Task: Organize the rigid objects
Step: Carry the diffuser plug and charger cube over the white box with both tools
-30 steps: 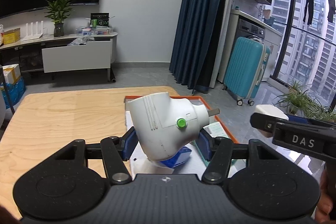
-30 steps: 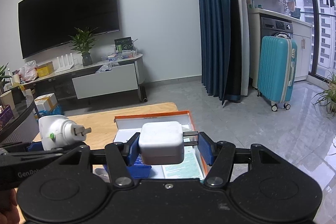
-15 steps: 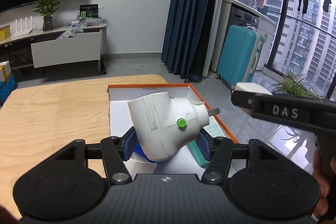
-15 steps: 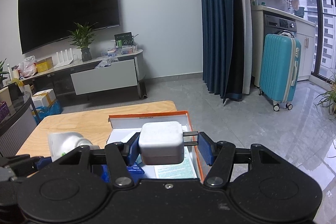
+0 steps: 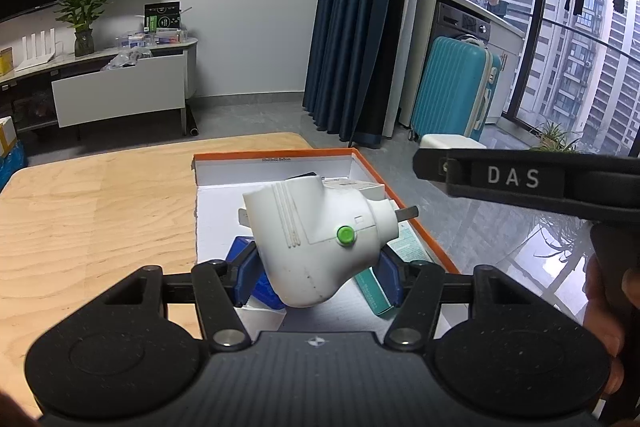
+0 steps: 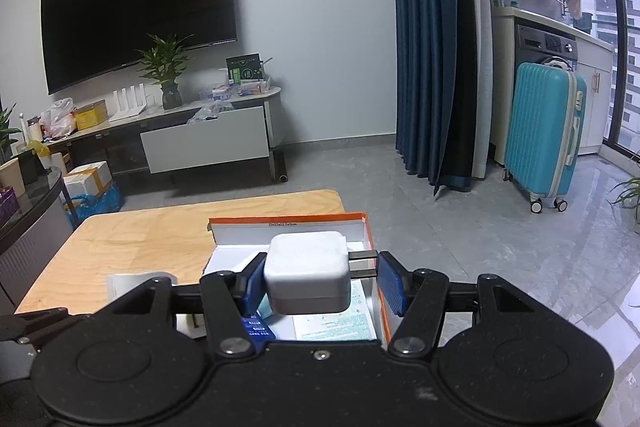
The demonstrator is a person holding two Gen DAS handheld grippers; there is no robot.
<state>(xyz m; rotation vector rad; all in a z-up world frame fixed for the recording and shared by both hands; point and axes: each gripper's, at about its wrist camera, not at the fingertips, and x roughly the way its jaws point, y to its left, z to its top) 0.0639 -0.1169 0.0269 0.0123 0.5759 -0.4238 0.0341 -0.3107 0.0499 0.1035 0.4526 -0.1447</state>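
Note:
My left gripper (image 5: 318, 271) is shut on a white plug adapter with a green button (image 5: 316, 239), held above the orange-rimmed white box (image 5: 276, 163) on the wooden table (image 5: 92, 211). My right gripper (image 6: 320, 285) is shut on a square white charger (image 6: 307, 273) with two prongs, held over the same box (image 6: 288, 223). The right gripper also shows in the left wrist view (image 5: 520, 183), at the right, level with the box's right side. A blue item (image 5: 262, 283) and teal leaflets (image 5: 374, 295) lie in the box.
The table's far edge (image 6: 224, 201) drops to grey floor. A teal suitcase (image 6: 544, 135) stands by dark blue curtains (image 6: 428, 47). A TV stand with a plant (image 6: 164, 67) lines the back wall.
Both grippers have moved forward and lower over the box, which now shows more of its inside. Both keep hold of their objects.

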